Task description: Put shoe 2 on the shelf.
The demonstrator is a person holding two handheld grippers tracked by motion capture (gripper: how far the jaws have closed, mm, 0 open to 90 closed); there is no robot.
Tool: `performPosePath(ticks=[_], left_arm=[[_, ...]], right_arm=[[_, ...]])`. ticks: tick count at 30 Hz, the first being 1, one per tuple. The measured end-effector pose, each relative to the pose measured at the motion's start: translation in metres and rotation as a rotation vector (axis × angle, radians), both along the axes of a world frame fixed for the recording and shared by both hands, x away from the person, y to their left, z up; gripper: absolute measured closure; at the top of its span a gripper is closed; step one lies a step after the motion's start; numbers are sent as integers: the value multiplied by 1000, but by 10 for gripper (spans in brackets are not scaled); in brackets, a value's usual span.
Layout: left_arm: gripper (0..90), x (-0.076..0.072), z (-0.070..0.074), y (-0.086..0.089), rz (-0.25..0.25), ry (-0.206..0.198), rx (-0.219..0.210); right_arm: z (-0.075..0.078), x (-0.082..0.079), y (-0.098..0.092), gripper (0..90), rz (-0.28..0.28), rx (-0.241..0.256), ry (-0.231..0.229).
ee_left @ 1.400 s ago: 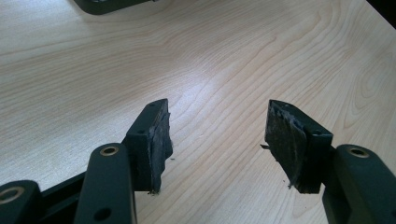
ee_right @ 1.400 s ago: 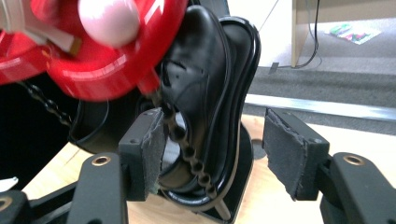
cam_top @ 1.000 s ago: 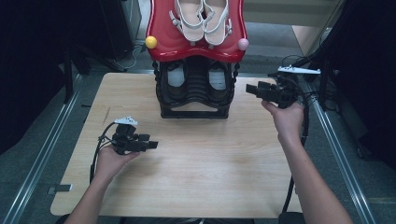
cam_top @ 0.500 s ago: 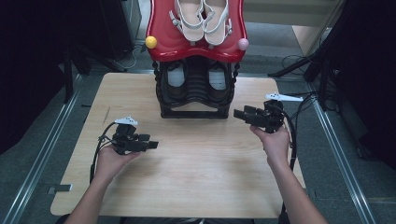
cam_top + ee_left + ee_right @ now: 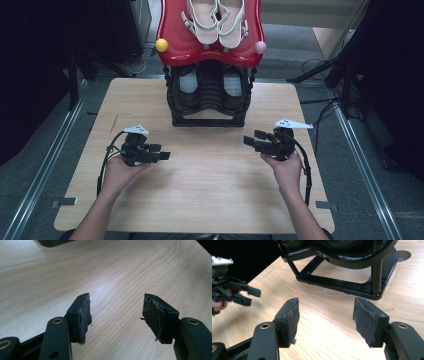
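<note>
**Both grippers held empty before the shoe rack**

Here, no brand, label or legible writing can be made out on any surface. A two-tier shoe rack [image 5: 209, 75] is seen standing at the far middle of the wooden table [image 5: 210, 200]. Its upper shelf [image 5: 175, 47] is glossy red with a wavy front edge; a yellow knob [image 5: 161, 45] and a pink knob [image 5: 260, 47] are set at its front corners. A pair of white strappy sandals [image 5: 218, 20] is laid side by side on this shelf, toes toward the person. The lower tier is black, and a pair of dark shoes [image 5: 207, 82] is stored in it. The rack's black base frame [image 5: 342, 286] rests flat on the table.

The left gripper [image 5: 162, 156] is held near the table's left side, the right gripper [image 5: 248, 141] near its right side, both in front of the rack and well apart from it. In each gripper view the jaws are spread, with nothing but bare wood between the worn pads [image 5: 85, 315].
</note>
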State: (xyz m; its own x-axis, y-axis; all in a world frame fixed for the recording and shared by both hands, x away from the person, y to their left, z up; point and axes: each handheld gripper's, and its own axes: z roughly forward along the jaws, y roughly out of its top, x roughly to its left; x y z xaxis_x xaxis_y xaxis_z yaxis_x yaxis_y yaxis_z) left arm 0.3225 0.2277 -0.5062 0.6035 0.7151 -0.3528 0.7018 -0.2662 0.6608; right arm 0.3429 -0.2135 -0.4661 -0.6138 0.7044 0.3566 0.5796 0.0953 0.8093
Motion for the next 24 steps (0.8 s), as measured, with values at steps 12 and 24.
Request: performPosePath(ticks=[12, 24], left_arm=[[390, 0, 1, -3, -18, 3, 2], [377, 1, 2, -9, -52, 11, -14]], right_arm=[[-23, -7, 7, 388, 24, -15, 14], [-34, -5, 17, 389, 51, -59, 33]])
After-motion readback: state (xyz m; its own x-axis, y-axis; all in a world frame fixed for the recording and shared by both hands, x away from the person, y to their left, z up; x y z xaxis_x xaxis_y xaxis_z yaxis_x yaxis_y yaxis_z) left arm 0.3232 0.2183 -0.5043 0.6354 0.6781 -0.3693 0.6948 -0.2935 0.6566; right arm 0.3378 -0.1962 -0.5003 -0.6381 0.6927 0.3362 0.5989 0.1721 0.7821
